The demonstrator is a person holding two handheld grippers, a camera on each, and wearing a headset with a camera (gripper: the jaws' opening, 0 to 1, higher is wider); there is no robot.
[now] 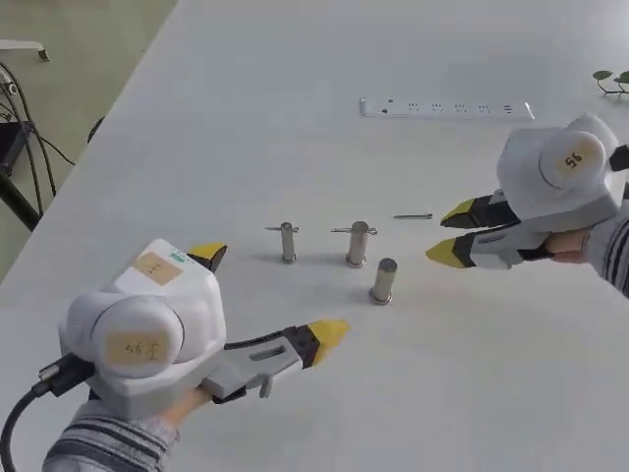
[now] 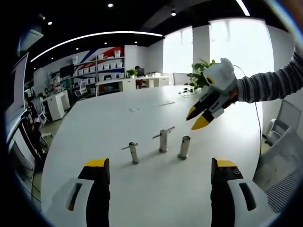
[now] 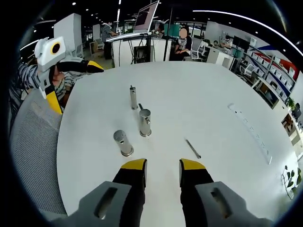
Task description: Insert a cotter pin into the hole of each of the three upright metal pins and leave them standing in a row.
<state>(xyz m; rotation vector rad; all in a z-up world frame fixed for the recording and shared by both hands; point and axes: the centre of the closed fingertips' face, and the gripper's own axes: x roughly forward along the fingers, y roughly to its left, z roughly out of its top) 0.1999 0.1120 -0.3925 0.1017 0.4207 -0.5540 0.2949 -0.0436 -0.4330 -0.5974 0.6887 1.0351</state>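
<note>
Three upright metal pins stand on the white table. The left pin [image 1: 288, 242] [image 2: 134, 152] [image 3: 133, 97] and the middle pin [image 1: 358, 243] [image 2: 163, 140] [image 3: 145, 122] each carry a cotter pin across the top. The third pin [image 1: 383, 280] [image 2: 184, 147] [image 3: 123, 142] stands a little nearer, and its top is bare. A loose cotter pin [image 1: 413, 216] [image 3: 192, 148] lies flat, just ahead of my right gripper [image 1: 450, 233] [image 2: 201, 117] [image 3: 163, 165], which is open and holds nothing. My left gripper [image 1: 268, 293] [image 2: 160, 163] [image 3: 73, 85] is open wide, short of the pins.
A white power strip [image 1: 447, 108] [image 3: 248, 127] lies farther back on the table [image 1: 295, 118]. The table's left edge drops to a floor with cables [image 1: 25, 147]. A grey mesh chair [image 3: 28, 142] stands by the table. A plant [image 1: 611, 81] sits at the far right.
</note>
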